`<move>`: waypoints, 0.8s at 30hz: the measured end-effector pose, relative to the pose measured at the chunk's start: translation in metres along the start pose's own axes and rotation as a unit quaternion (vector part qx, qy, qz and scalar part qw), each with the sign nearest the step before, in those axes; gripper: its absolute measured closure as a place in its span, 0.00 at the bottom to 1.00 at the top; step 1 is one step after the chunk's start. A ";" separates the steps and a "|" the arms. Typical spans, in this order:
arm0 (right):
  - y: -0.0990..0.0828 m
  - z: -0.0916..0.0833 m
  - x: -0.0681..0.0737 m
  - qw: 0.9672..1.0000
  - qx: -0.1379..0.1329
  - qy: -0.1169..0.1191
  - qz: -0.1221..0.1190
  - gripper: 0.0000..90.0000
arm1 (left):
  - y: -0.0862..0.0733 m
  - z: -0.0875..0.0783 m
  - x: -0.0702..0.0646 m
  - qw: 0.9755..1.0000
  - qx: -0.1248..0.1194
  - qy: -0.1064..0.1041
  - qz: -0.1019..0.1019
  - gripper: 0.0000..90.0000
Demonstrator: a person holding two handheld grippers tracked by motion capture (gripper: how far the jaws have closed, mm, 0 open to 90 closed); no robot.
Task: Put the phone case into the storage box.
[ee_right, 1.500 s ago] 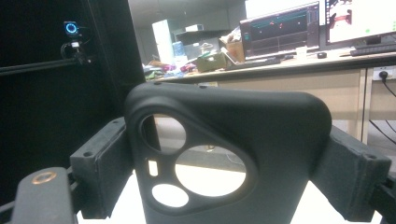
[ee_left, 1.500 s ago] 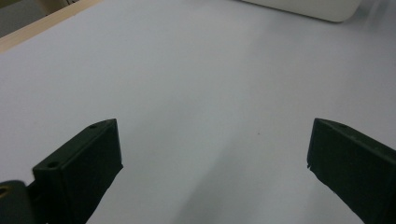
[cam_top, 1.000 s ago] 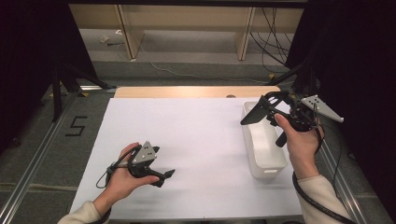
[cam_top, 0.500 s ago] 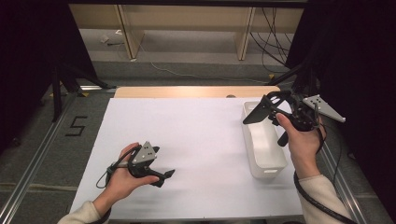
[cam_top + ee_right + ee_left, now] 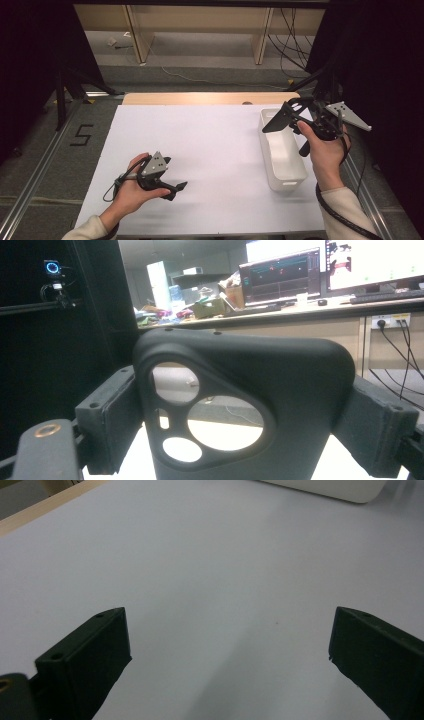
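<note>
Black phone case point(image 5: 240, 405) clamped in right claw point(image 5: 280, 119), left claw point(image 5: 172, 188) apart (floor mark "5" point(image 5: 81, 135)).

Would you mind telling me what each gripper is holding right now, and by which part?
The right gripper clamps a black phone case across its two side edges, camera cutout end. The left gripper holds nothing.

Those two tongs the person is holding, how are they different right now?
The right tongs are raised over the white bin and clamp a black phone case; the left tongs sit low over the white table cover and hold nothing. The right tongs' jaws press on the case's sides, while the left tongs' jaws stand wide apart. Both are black, two-jawed and hand-held.
</note>
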State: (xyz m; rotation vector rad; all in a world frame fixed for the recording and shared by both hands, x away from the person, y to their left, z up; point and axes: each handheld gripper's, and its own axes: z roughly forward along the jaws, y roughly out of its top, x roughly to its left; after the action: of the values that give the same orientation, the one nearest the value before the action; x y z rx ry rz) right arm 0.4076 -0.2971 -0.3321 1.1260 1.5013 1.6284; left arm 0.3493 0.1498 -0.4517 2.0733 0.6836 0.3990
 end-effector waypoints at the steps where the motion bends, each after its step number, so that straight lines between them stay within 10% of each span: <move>1: 0.000 0.000 0.000 1.000 0.000 0.000 0.000 0.17 | 0.000 0.000 0.000 1.000 0.000 0.000 0.000 0.03; 24: 0.000 0.000 -0.004 1.000 0.004 -0.012 -0.009 0.17 | 0.000 0.000 0.000 1.000 0.000 0.001 0.000 0.03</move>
State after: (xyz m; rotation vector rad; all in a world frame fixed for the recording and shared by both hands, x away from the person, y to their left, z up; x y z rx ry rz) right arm 0.4092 -0.3009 -0.3332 1.1285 1.4993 1.5934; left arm 0.3495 0.1498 -0.4519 2.0736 0.6852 0.3998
